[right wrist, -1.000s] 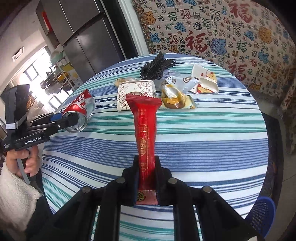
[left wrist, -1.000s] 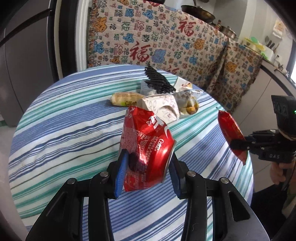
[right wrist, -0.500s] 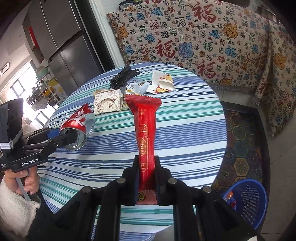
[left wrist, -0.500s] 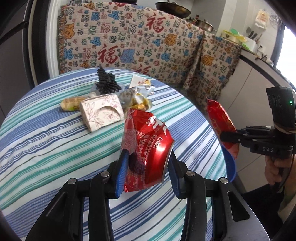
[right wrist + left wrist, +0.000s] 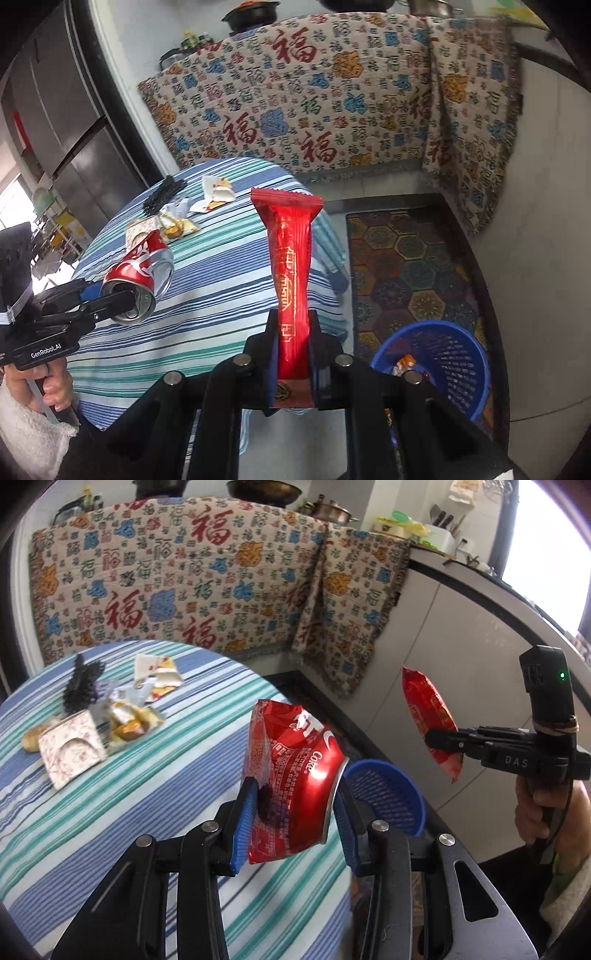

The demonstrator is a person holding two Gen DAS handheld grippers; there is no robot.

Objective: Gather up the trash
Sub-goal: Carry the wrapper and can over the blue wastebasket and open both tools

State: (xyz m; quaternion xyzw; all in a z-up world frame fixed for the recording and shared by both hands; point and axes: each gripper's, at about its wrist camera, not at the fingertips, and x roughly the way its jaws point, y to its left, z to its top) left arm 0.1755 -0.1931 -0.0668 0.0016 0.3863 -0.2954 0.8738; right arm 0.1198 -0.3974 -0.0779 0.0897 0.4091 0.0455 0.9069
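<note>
Several wrappers [image 5: 122, 716] on striped table [image 5: 110, 812]; blue basket [image 5: 436, 362] on floor.

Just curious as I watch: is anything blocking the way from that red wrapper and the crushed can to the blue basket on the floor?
Nothing visible does. The red wrapper and the crushed can hang in the air, and the blue basket stands open-topped below them.

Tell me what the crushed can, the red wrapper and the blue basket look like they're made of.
Crushed can: thin metal, probably aluminium; glossy red print, bare silver rim, sharp dents.
Red wrapper: shiny plastic film, likely foil-lined; crimped serrated end, gold print.
Blue basket: moulded plastic by the look; uniform colour, perforated lattice wall.
</note>
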